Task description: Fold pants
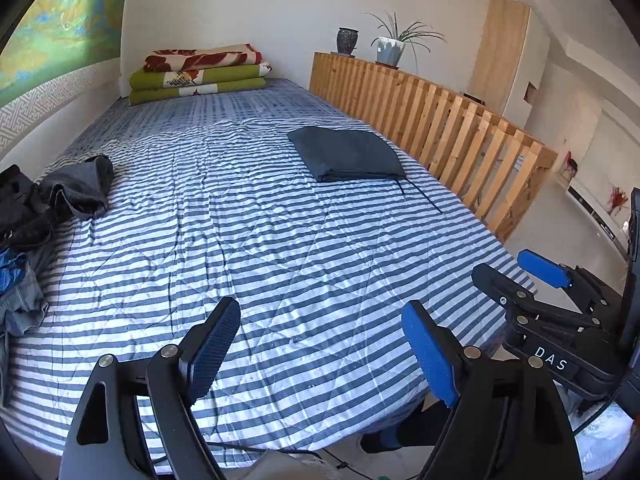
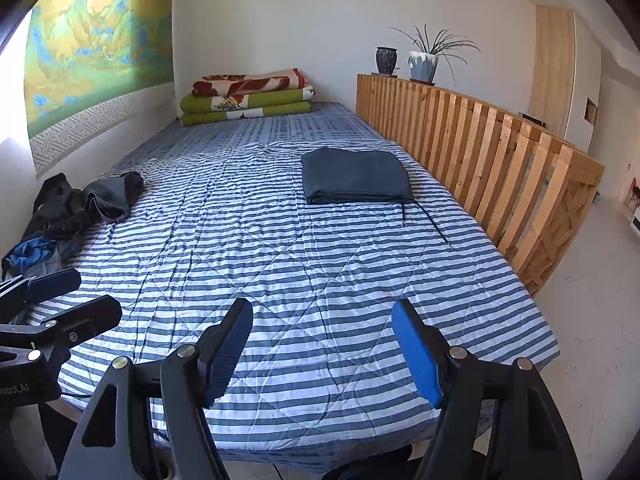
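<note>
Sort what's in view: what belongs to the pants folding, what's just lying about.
Job: folded pants, clothes pile, bed, left gripper, right gripper.
Lying about: blankets, vase, plant, wooden rail, wall hanging.

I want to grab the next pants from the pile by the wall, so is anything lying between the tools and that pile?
Nothing visible. Both tools, left and right, are open and empty over the near edge of the bed. Only bare striped cover lies before the pile. The folded pants sit off toward the railing.
</note>
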